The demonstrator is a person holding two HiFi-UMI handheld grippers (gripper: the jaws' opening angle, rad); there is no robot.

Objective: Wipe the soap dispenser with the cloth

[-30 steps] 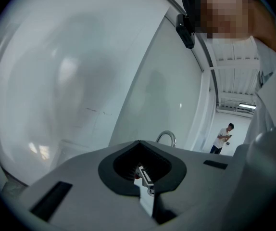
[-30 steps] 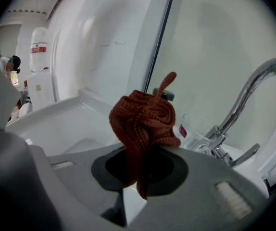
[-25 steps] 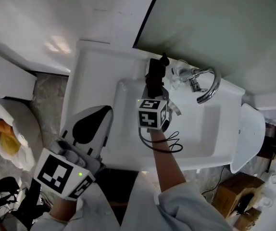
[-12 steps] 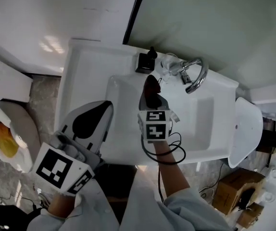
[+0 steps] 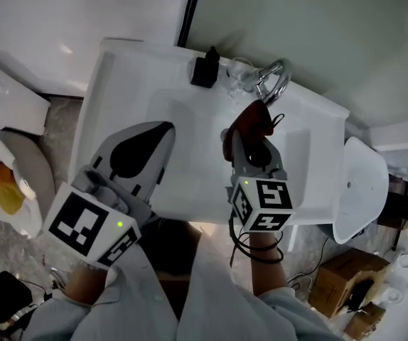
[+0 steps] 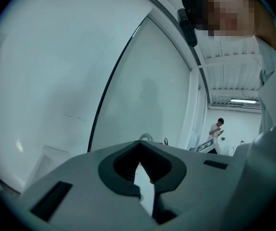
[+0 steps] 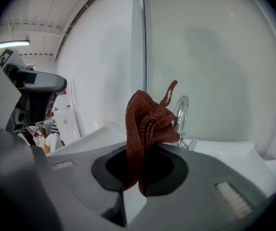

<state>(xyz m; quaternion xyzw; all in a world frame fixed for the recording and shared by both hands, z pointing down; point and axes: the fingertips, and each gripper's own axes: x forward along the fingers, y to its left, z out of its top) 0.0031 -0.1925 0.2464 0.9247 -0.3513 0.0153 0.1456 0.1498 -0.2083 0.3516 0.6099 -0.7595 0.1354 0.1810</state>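
Note:
A small black soap dispenser stands on the back rim of the white sink, left of the chrome faucet. My right gripper hangs over the basin, right of and nearer than the dispenser, apart from it. It is shut on a bunched red-brown cloth. In the right gripper view the cloth sticks up from between the jaws of the right gripper, with the faucet behind it. My left gripper hovers over the sink's left side, shut and empty; in its own view the left gripper points at the wall.
A clear glass stands between dispenser and faucet. A large mirror panel rises behind the sink. A white toilet lid is at the right, a cardboard box below it, and a white bag lies at the left.
My right gripper has drawn back with the cloth from beside the dispenser, moving right and toward me over the basin. The left gripper has stayed about where it was.

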